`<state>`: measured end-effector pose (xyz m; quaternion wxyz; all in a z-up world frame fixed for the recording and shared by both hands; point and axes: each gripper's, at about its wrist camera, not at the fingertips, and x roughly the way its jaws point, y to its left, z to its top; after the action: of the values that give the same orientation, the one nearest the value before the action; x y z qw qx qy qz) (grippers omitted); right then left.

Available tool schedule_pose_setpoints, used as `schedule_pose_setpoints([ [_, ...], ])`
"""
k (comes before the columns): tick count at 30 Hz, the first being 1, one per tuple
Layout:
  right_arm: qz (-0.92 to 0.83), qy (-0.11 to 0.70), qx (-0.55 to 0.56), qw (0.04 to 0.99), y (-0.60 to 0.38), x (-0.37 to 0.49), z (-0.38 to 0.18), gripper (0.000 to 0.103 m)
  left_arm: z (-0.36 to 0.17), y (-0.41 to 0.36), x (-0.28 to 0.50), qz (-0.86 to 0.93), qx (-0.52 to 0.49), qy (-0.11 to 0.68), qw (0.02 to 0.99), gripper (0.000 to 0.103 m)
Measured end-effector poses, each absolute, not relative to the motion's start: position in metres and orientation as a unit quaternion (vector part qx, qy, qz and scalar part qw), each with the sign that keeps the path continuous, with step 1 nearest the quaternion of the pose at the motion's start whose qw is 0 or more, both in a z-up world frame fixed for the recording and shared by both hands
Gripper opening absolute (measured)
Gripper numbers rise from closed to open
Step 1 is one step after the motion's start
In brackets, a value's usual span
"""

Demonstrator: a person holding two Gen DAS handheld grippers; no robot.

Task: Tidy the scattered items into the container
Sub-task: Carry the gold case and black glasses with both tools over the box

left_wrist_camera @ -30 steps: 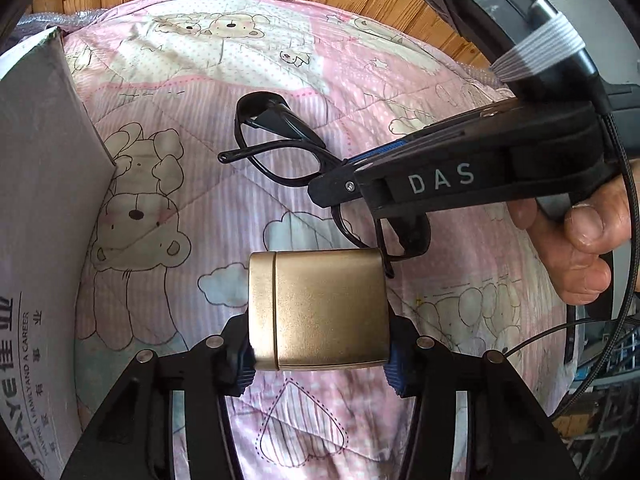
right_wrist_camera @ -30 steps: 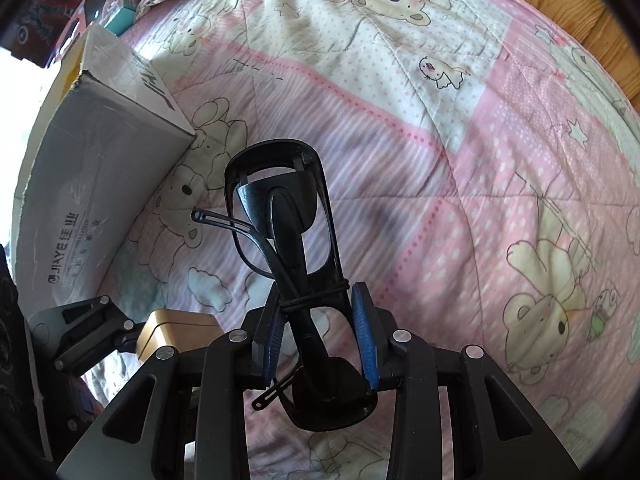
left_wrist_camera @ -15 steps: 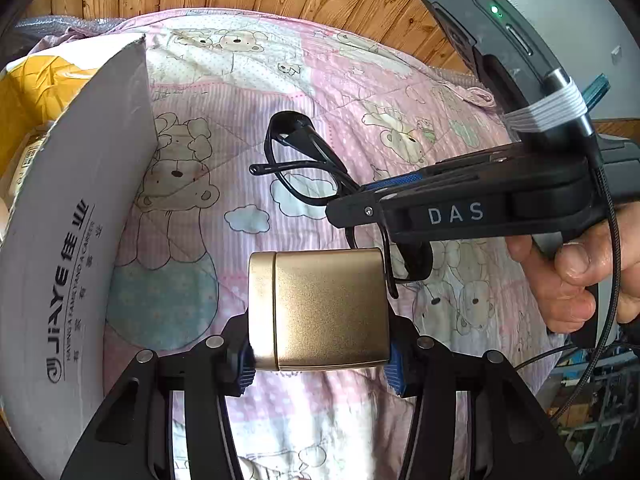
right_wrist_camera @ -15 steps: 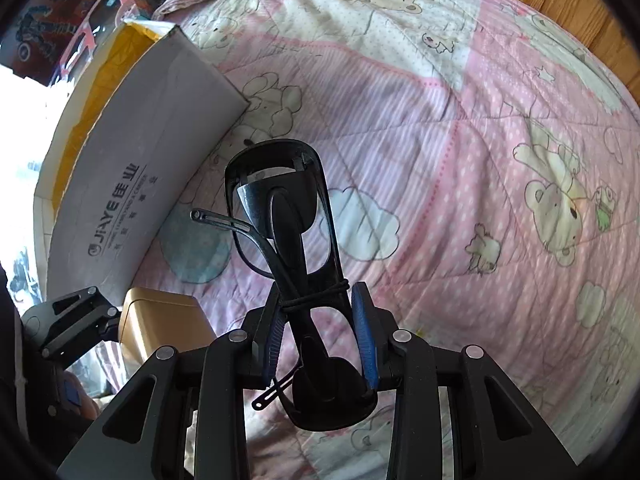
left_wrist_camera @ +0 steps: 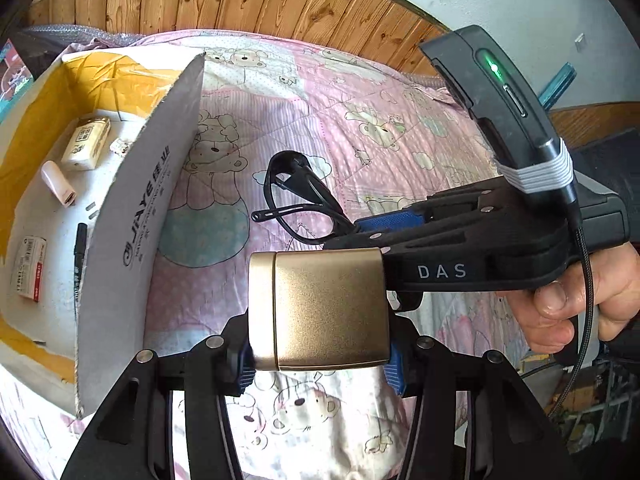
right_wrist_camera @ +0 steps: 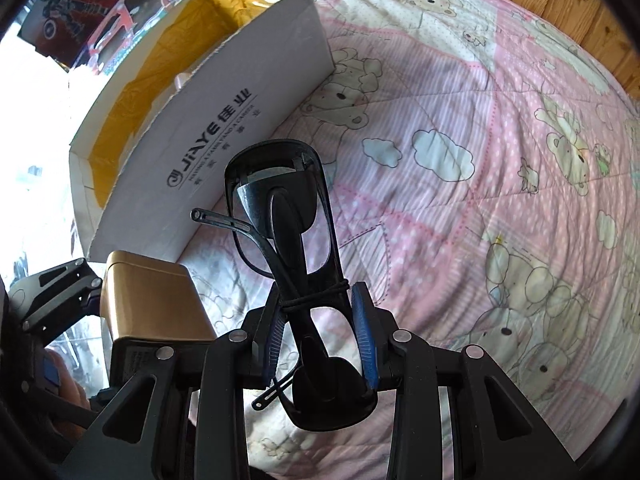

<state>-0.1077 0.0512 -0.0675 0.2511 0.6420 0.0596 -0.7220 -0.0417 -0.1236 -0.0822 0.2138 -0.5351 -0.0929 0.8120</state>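
My left gripper (left_wrist_camera: 320,354) is shut on a gold rectangular case (left_wrist_camera: 320,308), held above the pink bear quilt. The same gold case (right_wrist_camera: 152,300) shows low at the left of the right wrist view. My right gripper (right_wrist_camera: 322,340) is shut on black folded glasses (right_wrist_camera: 280,216); those glasses (left_wrist_camera: 298,204) stick out of it to the right of the box in the left wrist view. The white cardboard box (left_wrist_camera: 132,216) with yellow lining stands open to the left of both grippers. Its long printed wall (right_wrist_camera: 224,136) faces me.
Inside the box lie a white packet (left_wrist_camera: 86,143), a small pink-white stick (left_wrist_camera: 58,182), a black pen (left_wrist_camera: 79,252) and a red-and-white pack (left_wrist_camera: 30,274). A wooden wall (left_wrist_camera: 260,4) runs behind the bed. A hand (left_wrist_camera: 572,308) grips the right tool's handle.
Both grippers have risen with their loads and drawn back from the quilt. The box's open top and the things inside it have come into view on the left.
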Motion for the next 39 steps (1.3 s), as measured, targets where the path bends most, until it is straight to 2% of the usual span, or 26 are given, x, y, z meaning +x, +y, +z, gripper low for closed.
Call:
schedule_pose_setpoints([
  [4,-0.732,0.049,0.632,0.251,-0.019,-0.095,-0.076,0.034,-0.067,-0.140,-0.024,0.820,-0.523,-0.088,0.216,0.051],
  [22,-0.759,0.029,0.589,0.275,-0.082,-0.059,-0.030,0.034,-0.013,-0.209,0.014,0.853,-0.469,-0.106,0.201,0.051],
  [39,-0.765,0.019,0.564,0.310,-0.125,-0.087,0.005,0.034,0.009,-0.284,0.007,0.868,-0.446,-0.179,0.128,0.051],
])
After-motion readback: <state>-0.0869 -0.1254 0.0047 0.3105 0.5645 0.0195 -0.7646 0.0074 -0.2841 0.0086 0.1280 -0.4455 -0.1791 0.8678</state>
